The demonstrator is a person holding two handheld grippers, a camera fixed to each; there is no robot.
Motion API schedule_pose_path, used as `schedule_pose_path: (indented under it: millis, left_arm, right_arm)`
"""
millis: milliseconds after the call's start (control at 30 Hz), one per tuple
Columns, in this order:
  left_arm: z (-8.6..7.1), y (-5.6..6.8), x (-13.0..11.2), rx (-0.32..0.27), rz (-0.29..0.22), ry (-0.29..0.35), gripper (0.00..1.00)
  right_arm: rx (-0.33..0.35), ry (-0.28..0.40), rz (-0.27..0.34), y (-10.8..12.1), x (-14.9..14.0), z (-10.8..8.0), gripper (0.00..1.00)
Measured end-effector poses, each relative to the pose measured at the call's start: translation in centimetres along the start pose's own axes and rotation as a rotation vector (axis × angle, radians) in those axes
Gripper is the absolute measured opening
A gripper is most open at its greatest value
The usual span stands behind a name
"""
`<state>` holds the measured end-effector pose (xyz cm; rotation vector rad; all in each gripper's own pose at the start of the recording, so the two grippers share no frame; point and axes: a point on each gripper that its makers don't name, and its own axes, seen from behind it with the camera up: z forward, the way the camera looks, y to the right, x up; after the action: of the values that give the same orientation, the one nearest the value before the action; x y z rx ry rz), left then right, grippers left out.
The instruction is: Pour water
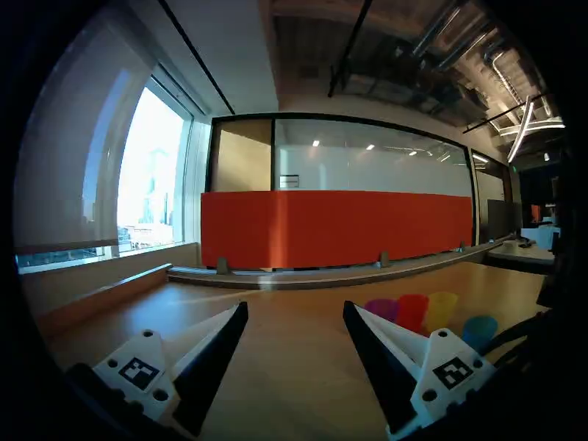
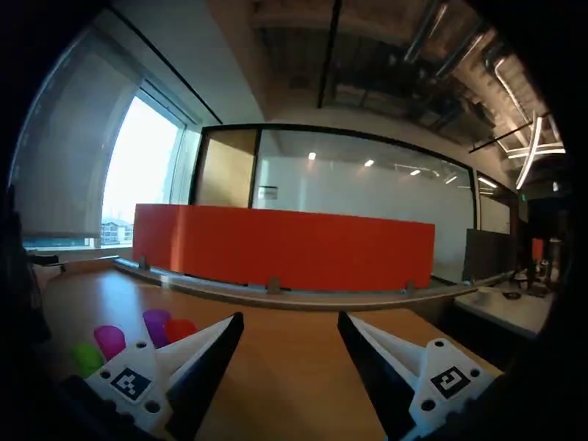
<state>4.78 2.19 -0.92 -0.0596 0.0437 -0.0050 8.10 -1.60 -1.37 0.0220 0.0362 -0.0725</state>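
We hold left gripper point(image 1: 294, 304) wide, empty, over wooden desk point(image 1: 294, 382); coloured cups point(image 1: 411, 310) lower right. Right gripper point(image 2: 290, 314) wide, empty; coloured cups point(image 2: 156, 323) lower left of frame.

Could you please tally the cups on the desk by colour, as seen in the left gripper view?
purple cup: 1
red cup: 1
yellow cup: 1
blue cup: 1
Total: 4 cups
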Motion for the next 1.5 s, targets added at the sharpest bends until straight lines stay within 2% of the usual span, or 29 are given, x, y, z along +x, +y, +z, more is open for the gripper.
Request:
schedule_pose_path:
  millis: [167, 367, 600, 1000, 1267, 1500]
  left_arm:
    - [-0.1, 0.0, -0.6, 0.001, -0.006, 0.003, 0.96]
    - [-0.1, -0.9, -1.7, 0.021, -0.012, -0.011, 0.96]
    - [0.1, -1.2, -2.8, 0.028, -0.009, -0.023, 0.96]
    - [0.4, -1.5, -3.8, 0.031, -0.011, -0.028, 0.96]
    - [0.5, -1.9, -4.5, 0.041, 0.008, -0.038, 0.96]
    - [0.5, -2.0, -4.7, 0.040, -0.001, -0.042, 0.96]
  right_arm:
    - [-0.008, -0.004, 0.017, 0.2, 0.0, -0.3, 0.99]
    - [-0.019, -0.004, 0.029, 0.6, 0.2, -0.5, 0.99]
    - [-0.042, -0.006, 0.019, 1.3, 0.2, -0.7, 0.99]
    - [-0.048, -0.009, 0.022, 1.3, 0.3, -0.9, 0.99]
    - [-0.051, -0.009, 0.018, 1.3, 0.4, -0.8, 0.99]
    - [-0.045, -0.009, 0.019, 1.1, 0.4, -0.6, 0.99]
